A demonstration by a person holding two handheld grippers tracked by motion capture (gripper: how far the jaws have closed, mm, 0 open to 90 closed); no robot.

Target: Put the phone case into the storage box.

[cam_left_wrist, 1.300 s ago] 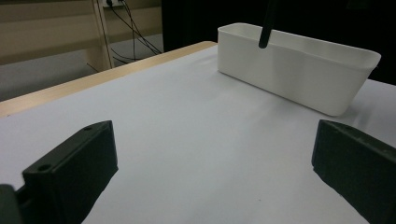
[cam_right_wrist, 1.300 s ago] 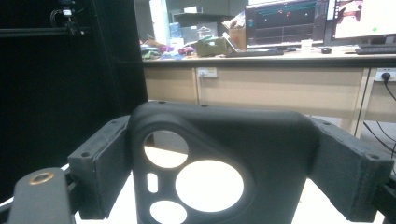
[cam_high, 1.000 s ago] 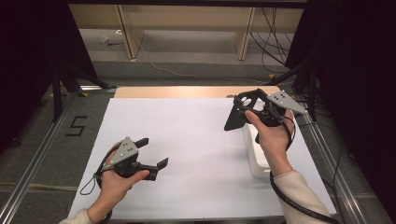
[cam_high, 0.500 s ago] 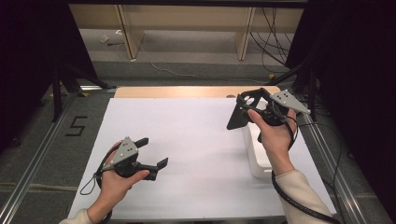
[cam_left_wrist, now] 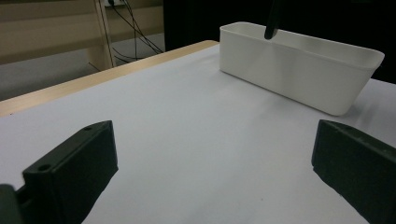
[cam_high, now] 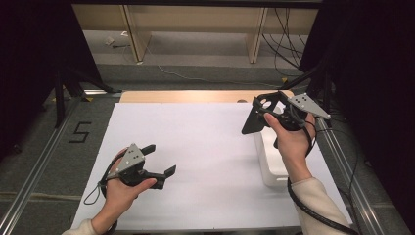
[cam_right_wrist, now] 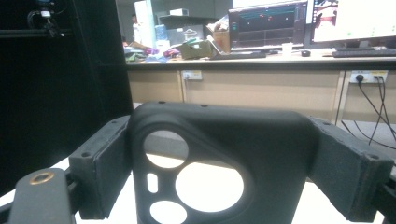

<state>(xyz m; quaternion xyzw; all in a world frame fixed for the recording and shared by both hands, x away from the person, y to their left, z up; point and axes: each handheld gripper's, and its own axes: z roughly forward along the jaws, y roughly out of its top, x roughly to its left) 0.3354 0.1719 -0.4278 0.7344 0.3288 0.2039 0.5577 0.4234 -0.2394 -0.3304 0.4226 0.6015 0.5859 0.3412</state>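
Gripping a black phone case [cam_high: 254,120] by its two side edges, the right gripper [cam_high: 272,113] hangs in the air above the far end of the white bin [cam_high: 270,161], at about three o'clock on the white table sheet [cam_high: 205,147]. Its camera cut-outs show in the right gripper view, the case [cam_right_wrist: 224,158] upright between the jaws. At about seven o'clock the left gripper [cam_high: 159,160] rests low over the sheet, jaws spread wide and empty, facing the bin [cam_left_wrist: 299,70].
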